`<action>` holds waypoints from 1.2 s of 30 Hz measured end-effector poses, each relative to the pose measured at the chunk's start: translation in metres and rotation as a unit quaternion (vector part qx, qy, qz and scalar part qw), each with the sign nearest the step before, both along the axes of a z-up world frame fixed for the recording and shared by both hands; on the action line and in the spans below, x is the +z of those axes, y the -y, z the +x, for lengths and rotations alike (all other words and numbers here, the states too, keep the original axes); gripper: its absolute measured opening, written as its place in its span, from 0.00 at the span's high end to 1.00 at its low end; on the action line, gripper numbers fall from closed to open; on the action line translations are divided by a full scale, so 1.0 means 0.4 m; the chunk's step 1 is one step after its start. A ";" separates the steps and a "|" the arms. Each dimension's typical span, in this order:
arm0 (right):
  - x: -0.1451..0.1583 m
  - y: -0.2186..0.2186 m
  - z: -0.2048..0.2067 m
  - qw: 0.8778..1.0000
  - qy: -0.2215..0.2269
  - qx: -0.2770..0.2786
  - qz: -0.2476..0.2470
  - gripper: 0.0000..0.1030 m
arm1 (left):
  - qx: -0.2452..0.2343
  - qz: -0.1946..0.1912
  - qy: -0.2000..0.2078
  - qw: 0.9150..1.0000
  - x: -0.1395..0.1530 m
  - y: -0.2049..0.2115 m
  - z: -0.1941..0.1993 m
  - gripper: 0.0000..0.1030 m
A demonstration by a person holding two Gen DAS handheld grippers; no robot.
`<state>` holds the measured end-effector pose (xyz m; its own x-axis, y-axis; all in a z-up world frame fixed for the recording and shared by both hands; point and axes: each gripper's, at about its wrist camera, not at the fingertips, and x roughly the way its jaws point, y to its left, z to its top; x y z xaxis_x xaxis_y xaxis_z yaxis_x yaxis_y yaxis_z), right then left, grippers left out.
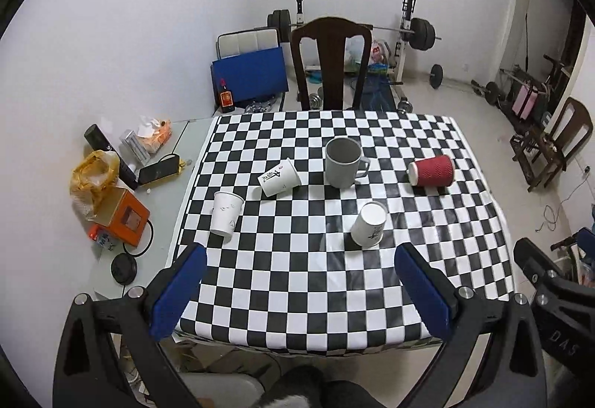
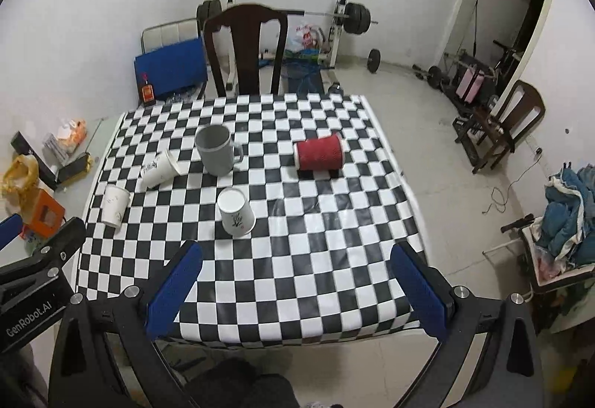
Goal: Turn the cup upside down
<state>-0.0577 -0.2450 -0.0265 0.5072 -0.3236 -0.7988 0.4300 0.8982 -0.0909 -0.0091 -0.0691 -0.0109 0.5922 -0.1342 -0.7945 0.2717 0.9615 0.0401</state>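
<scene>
Left wrist view looks down and forward over a table covered with a black-and-white checkered cloth, with the left gripper held above the near edge, its two blue-padded fingers spread wide with nothing between them. Just ahead of the gap, at about 1 o'clock from it, a white paper cup with a dark plant print stands upside down, base up. At 11 o'clock a second white paper cup with small bird marks stands upright near the cloth's left edge. Farther off, a white paper cup with black calligraphy lies on its side, a grey ceramic mug with a handle stands upright at 12 o'clock, and a red ribbed paper cup lies on its side at 2 o'clock, well apart from the rest. A dark wooden chair stands behind the table. Right wrist view shows the right gripper in a like pose above the near edge, level and pointing forward, its blue fingers also wide apart and holding nothing; the inverted cup sits at 11 o'clock from its gap, and part of the left gripper's black body shows at 9 o'clock.
</scene>
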 end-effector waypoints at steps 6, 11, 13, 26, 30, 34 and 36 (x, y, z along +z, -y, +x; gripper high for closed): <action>0.087 0.001 -0.041 1.000 0.016 0.002 -0.012 0.01 | 0.006 -0.011 -0.001 1.000 0.048 -0.007 -0.031 0.00; 0.124 0.005 -0.064 0.999 0.029 -0.003 -0.023 0.01 | 0.011 -0.014 0.005 1.000 0.066 -0.004 -0.041 0.00; 0.134 0.010 -0.070 0.999 0.033 -0.005 -0.024 0.01 | 0.012 -0.014 0.007 1.000 0.070 -0.005 -0.044 0.00; 0.150 0.003 -0.073 0.999 0.036 0.000 -0.023 0.01 | 0.019 -0.010 0.014 1.000 0.079 -0.015 -0.039 0.00; 0.156 -0.011 -0.065 0.999 0.037 0.005 -0.021 0.01 | 0.031 -0.008 0.013 0.999 0.086 -0.031 -0.022 0.00; 0.162 -0.016 -0.067 0.999 0.036 0.006 -0.017 0.01 | 0.033 -0.009 0.014 0.999 0.090 -0.040 -0.018 0.00; 0.163 -0.019 -0.062 0.999 0.035 0.008 -0.016 0.01 | 0.032 -0.009 0.013 0.999 0.090 -0.038 -0.018 0.00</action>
